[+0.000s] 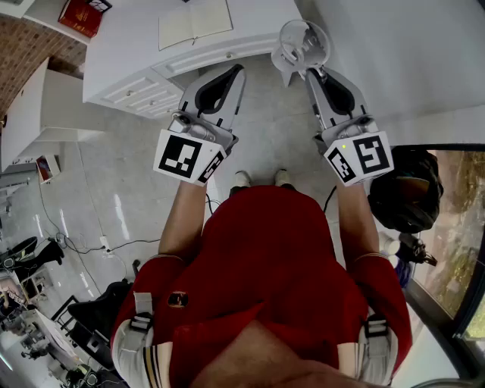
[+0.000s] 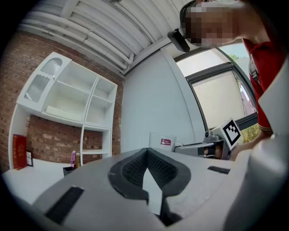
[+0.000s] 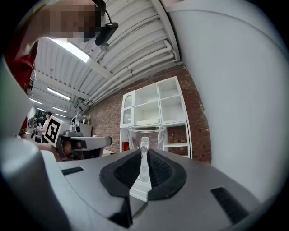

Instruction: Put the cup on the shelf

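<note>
Grip check: right gripper point(image 1: 309, 73) was clenched on the handle of the clear cup point(image 1: 303, 42). The cup hung in the air just off the table's point(image 1: 125, 57) near corner, over the floor, not on the shelf. The left gripper point(image 1: 239, 70) was closed tip to tip with nothing between the jaws, also just short of the table edge.

Head view only: open book point(image 1: 195, 21) and red box point(image 1: 79, 15) on the table, drawers in the table front, the person's red shirt behind both grippers. I couldn't pick out the shelf there.

Right gripper view only: the grip itself. The handle was pinched between the 2 pads of the right gripper point(image 3: 144, 153), with the cup point(image 3: 146, 134) upright, rim up. The white shelf point(image 3: 156, 108) stood at the table's far side against a brick wall, well apart from the cup.

Left gripper view only: a red label on the cup's point(image 2: 161, 140) side, seen past the left gripper point(image 2: 145, 151). The right gripper's marker cube point(image 2: 231, 131) showed too. The shelf point(image 2: 67, 99) was seen from the other angle, with a few small items point(image 2: 68, 169) on the table under it.
</note>
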The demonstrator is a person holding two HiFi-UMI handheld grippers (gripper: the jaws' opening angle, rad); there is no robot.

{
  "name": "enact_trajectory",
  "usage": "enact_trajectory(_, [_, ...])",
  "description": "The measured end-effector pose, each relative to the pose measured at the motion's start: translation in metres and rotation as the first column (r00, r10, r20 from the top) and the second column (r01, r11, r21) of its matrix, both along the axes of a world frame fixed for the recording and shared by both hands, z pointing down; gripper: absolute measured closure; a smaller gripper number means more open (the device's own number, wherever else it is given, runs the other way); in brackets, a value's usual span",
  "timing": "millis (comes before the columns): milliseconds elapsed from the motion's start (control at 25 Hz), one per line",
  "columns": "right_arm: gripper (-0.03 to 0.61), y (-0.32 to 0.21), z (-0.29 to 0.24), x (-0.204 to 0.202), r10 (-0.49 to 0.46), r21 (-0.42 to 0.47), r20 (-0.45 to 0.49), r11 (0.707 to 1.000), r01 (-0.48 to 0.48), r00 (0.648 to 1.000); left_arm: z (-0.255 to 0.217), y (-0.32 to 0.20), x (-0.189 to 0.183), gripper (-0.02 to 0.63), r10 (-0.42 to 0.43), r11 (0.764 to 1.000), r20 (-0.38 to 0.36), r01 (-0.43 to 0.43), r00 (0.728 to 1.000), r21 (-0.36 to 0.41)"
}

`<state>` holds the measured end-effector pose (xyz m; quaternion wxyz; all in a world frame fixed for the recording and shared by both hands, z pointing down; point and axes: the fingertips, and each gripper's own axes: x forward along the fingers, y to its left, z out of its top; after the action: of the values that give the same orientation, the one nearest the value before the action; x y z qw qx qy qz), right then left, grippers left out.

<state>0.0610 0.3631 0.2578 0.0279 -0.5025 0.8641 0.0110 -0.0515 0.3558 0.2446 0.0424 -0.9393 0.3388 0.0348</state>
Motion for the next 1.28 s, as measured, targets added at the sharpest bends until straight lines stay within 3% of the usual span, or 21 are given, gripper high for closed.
enact_trajectory(360, [0.553,-0.001,-0.005,0.014,-0.006,0.019,-0.017,1.0,0.006,1.0,0.0,-0.003,0.015,0.607,-0.022,1.0,0.001,0.022,1.0,-0.001])
enact_trajectory(920, [0.552,-0.014,-0.004,0.071,-0.071,0.033,-0.014,0.997,0.071,0.997,0.004,-0.022,0.067,0.609,-0.114,0.993,0.016,0.114,0.993,0.006])
enact_trajectory(1280, [0.553,-0.043,-0.001,0.086,-0.093,0.031,0.005,0.995,0.092,0.996,0.007,-0.045,0.074,0.609,-0.156,0.988,0.038,0.156,0.987,0.002])
